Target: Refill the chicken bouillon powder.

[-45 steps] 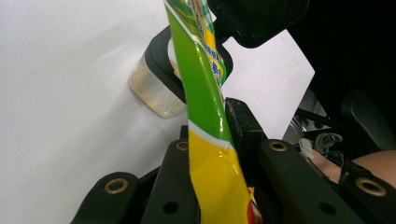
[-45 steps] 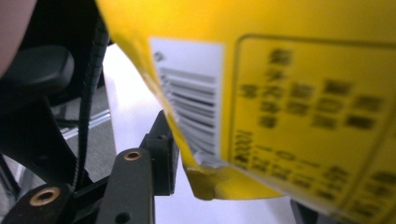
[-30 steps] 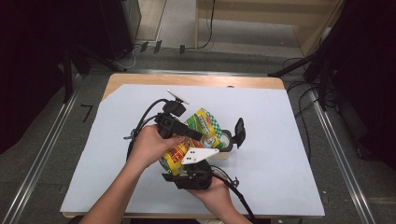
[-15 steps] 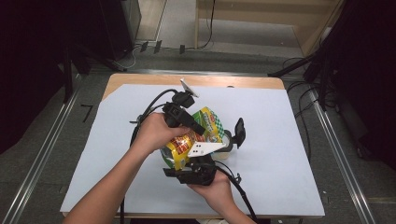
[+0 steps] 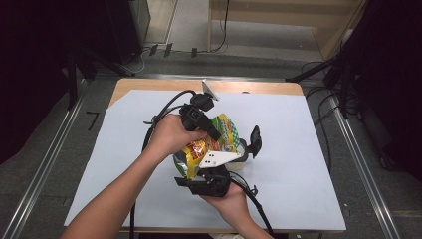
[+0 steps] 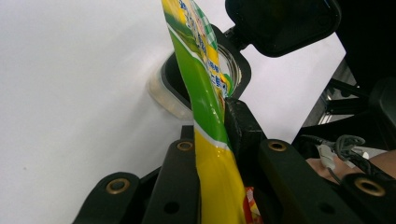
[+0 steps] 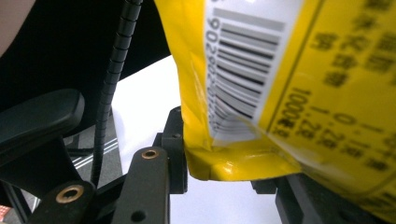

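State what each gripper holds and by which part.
Both hold the snack bag: the left gripper pinches its thin side edge, the right gripper its yellow bottom corner.

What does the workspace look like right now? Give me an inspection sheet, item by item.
Surface: white sheet over a wooden table.
Job's things: yellow-green snack bag held above an open clear jar with a black flip lid.
Clutter: nothing seen.
Grippers: left gripper with jaws that have just been closing, now pinching the bag's edge; right gripper clamped on the bag's bottom corner.
Cables: black cable loops from the left gripper; another trails from the right.
Surroundings: grey floor, metal rails, dark stands.
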`<state>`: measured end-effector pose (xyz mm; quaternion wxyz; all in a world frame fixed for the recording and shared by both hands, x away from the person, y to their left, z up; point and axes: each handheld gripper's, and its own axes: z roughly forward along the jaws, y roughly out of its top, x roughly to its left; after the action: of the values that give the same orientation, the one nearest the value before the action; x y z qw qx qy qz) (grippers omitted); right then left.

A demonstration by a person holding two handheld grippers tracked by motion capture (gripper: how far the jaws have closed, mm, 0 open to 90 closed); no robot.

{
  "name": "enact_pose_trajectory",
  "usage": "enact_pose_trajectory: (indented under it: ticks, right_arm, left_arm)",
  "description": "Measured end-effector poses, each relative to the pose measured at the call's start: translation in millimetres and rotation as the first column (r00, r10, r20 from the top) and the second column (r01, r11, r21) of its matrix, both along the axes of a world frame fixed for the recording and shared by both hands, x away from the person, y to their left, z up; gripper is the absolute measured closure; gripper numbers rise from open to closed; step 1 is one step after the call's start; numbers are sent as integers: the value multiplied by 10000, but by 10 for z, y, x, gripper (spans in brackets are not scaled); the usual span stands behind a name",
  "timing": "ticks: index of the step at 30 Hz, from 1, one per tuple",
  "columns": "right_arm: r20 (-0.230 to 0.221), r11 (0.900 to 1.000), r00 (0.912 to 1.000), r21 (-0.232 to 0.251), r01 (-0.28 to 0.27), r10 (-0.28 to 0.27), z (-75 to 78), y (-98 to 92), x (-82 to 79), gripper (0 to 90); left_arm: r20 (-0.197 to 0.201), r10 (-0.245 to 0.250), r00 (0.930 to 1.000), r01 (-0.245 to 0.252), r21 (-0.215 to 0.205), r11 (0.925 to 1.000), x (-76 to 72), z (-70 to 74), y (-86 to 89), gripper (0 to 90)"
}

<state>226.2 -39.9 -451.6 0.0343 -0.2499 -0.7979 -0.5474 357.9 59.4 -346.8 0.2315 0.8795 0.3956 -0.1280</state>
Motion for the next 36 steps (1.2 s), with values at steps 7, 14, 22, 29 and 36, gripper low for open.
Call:
enact_pose_trajectory:
  ticks: [7,14,22,29,36]
  right_arm:
    - [141,9998,9997,-68,190,-189,54,10,6,666]
    - [438,9994,9989,-274,194,-181,87,51,8,676]
    - [429,9993,9988,-277,252,-240,69,79,19,693]
    - [541,9989,9981,-329,329,-311,61,85,31,690]
    - [546,9986,9980,-383,354,-333,36,101,54,677]
  left_arm:
    - [126,112,9999,-113,129,9999,17,70,-27,827]
    - [192,74,9998,-79,290,9995,23,109,-36,833]
    - [297,-21,9996,8,415,9991,-10,144,-61,844]
    - [403,-57,9992,38,483,9988,-33,175,-89,844]
    - [507,-145,9986,111,654,9978,-52,192,-131,843]
